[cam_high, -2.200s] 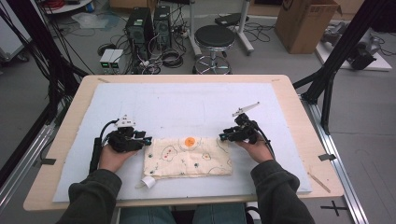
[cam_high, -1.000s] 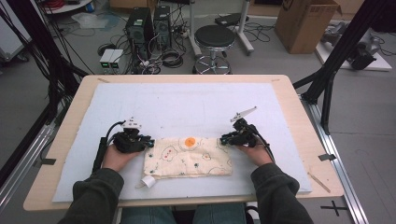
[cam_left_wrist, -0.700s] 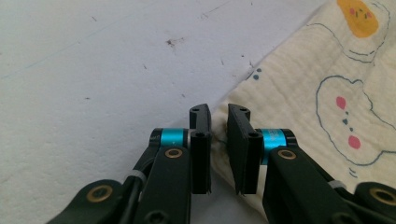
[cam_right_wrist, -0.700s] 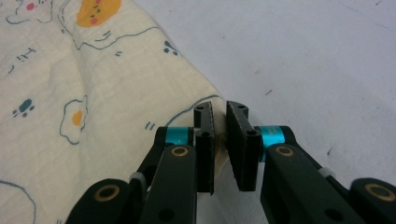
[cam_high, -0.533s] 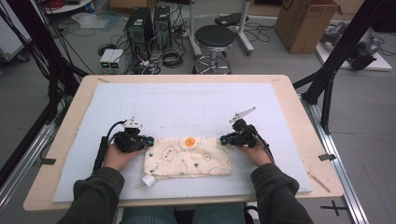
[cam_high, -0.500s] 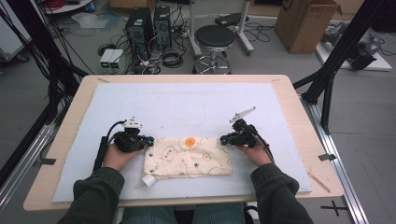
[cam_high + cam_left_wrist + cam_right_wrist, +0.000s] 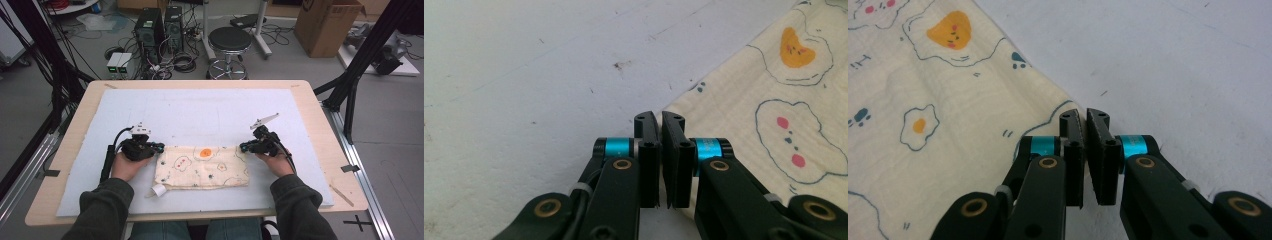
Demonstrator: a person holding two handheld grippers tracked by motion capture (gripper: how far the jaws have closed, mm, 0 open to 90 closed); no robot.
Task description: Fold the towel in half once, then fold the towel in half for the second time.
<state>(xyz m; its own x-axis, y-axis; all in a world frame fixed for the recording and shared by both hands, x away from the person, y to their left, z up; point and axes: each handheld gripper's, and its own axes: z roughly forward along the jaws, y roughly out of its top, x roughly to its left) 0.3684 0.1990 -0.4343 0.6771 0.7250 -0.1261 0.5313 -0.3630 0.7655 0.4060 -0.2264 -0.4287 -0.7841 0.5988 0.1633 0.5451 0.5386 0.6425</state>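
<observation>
A cream cloth [image 7: 202,167] printed with eggs and paw marks lies flat on the white mat [image 7: 200,110], near the front edge. My left gripper [image 7: 161,147] rests at the cloth's far left corner. In the left gripper view the jaws [image 7: 659,120] are pressed together, with the cloth [image 7: 774,100] corner running in between them. My right gripper [image 7: 242,147] sits at the far right corner. Its jaws [image 7: 1083,117] are likewise closed over the tip of the cloth [image 7: 948,100]. Both grippers lie low on the mat.
A small white tag [image 7: 159,190] sticks out at the cloth's near left corner. The mat covers most of the wooden table [image 7: 320,115]. Beyond the far edge stand a stool [image 7: 230,42], computer towers [image 7: 159,25] and a cardboard box [image 7: 325,25].
Since 2.2 s ago both grippers have moved slightly inward and down onto the cloth's far corners. Over the last second they have stayed still.
</observation>
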